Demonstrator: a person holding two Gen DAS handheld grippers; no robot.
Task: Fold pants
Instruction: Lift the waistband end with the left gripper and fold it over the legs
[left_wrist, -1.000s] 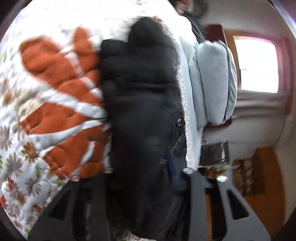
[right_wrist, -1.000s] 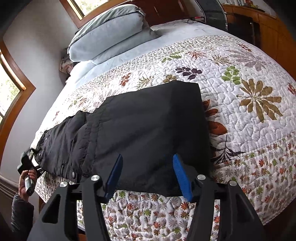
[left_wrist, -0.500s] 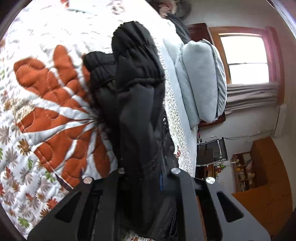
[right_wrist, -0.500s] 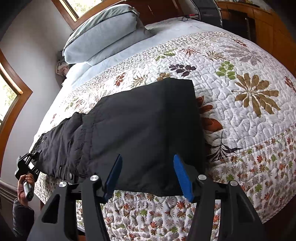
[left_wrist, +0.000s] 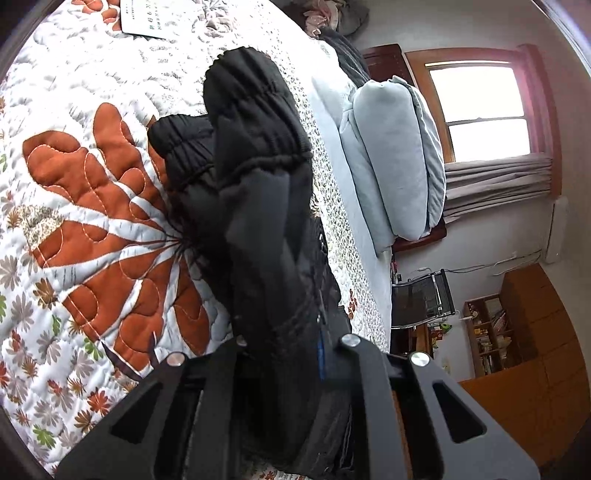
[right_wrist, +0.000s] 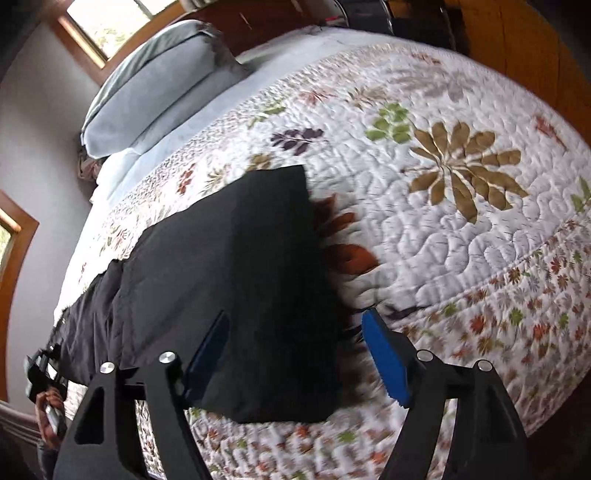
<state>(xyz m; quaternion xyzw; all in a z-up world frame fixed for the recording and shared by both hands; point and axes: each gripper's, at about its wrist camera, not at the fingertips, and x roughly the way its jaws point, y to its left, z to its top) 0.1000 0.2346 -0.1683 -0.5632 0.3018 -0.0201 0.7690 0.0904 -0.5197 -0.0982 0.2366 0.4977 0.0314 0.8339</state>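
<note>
Black padded pants (right_wrist: 229, 280) lie across the quilted bed, folded lengthwise, flat end toward the middle of the bed. My left gripper (left_wrist: 288, 343) is shut on the pants (left_wrist: 258, 221) at one end; the fabric bunches up between its jaws and the elastic cuffs (left_wrist: 255, 122) point away from me. The left gripper also shows in the right wrist view (right_wrist: 40, 373) at the far left end of the pants. My right gripper (right_wrist: 295, 347) is open, jaws wide, hovering over the near edge of the flat end, holding nothing.
The bed has a floral quilt (right_wrist: 461, 236) with a big orange leaf (left_wrist: 110, 229). Blue-grey pillows (right_wrist: 155, 88) lie at the headboard. A paper sheet (left_wrist: 147, 18) lies on the quilt. A wooden dresser (left_wrist: 535, 350), shelves and a black chair (left_wrist: 421, 299) stand beside the bed.
My left gripper has pulled back and lifted with the pants end, showing more of the cuffs. My right gripper has swung right and closer to the flat end, jaws still open.
</note>
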